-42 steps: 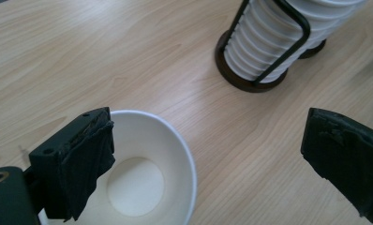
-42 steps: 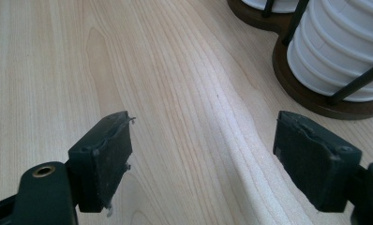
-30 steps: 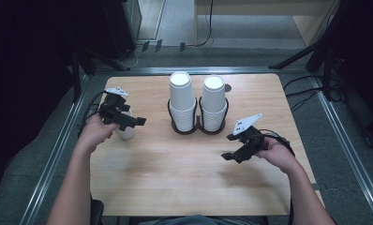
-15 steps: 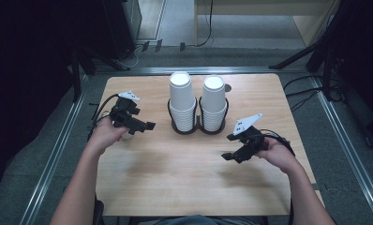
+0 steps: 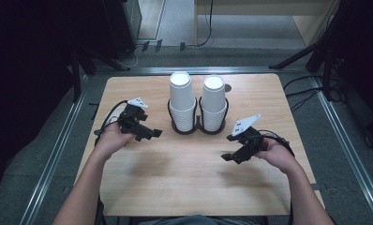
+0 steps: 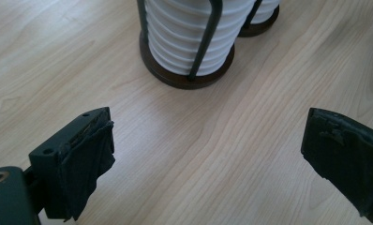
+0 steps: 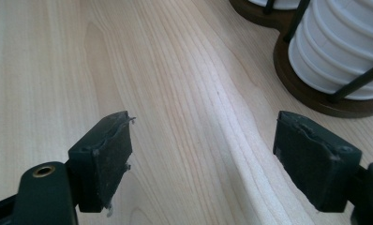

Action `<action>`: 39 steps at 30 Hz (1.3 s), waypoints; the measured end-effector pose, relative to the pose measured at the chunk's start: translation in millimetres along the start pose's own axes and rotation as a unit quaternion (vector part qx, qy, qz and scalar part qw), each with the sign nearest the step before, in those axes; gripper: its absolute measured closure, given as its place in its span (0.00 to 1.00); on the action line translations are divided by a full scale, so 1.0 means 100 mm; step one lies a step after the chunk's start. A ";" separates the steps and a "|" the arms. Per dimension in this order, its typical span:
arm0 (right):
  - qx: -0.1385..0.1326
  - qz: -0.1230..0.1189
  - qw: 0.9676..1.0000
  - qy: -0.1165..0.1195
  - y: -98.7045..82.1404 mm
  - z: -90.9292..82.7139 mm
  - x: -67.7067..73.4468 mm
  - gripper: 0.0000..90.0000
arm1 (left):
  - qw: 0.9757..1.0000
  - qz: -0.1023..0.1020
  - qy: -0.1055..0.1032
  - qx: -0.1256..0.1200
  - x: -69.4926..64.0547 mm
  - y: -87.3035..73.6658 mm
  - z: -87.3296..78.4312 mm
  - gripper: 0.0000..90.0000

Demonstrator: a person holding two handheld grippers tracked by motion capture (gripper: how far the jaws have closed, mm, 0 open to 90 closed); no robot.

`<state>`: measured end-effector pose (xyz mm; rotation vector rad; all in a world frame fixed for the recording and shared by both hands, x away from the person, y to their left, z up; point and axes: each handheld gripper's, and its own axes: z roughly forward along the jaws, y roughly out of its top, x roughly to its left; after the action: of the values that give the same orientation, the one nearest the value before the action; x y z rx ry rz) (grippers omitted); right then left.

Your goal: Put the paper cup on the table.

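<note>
- The two stacks of white paper cups stand in a dark holder in the middle of the far half of the table: the left cup stack (image 5: 182, 101) and the right cup stack (image 5: 213, 102), side by side and touching at the holder.
- A second ago my left gripper (image 5: 149, 133) was out by the left edge of the table. Now it has moved in toward the left cup stack, and its jaws point at the foot of the holder.
- I think this means I am going for a cup from the left stack next. Nothing is picked up yet.
- My left gripper is spread wide with nothing between its jaws. In the left gripper view the left cup stack (image 6: 184, 37) sits just ahead, not touching.
- My right gripper (image 5: 231, 154) has stayed where it was, near the right cup stack but apart from it. Its jaws are spread wide too, with nothing in them.
- The cups are smooth white paper, round, with rolled rims that make rings down each stack.
- The cup holder (image 5: 197, 129) has a round dark brown base under each stack and thin black wire bars going up the sides.
- The pads (image 7: 110, 154) on the jaws are black and look worn and ragged at the edges.
- The table (image 5: 175, 187) is pale wood with long grain lines, flat and smooth.
</note>
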<state>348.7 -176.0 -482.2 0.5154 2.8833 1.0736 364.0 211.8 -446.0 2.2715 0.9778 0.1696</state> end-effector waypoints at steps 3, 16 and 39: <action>0.001 -0.005 1.000 0.002 0.00 0.01 0.01 0.22 | 1.000 0.003 0.003 0.002 -0.03 -0.01 0.04 0.03; 0.005 -0.006 1.000 -0.001 0.00 0.04 0.02 0.22 | 0.999 0.027 -0.009 0.018 -0.26 0.00 0.30 0.03; 0.000 -0.009 1.000 -0.012 0.03 0.08 0.03 0.22 | 0.997 0.062 -0.051 0.016 -0.60 0.10 0.44 0.03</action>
<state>347.4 -167.9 -485.7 0.4969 2.8602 1.0581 342.7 142.9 -466.6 2.3461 0.7929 0.0903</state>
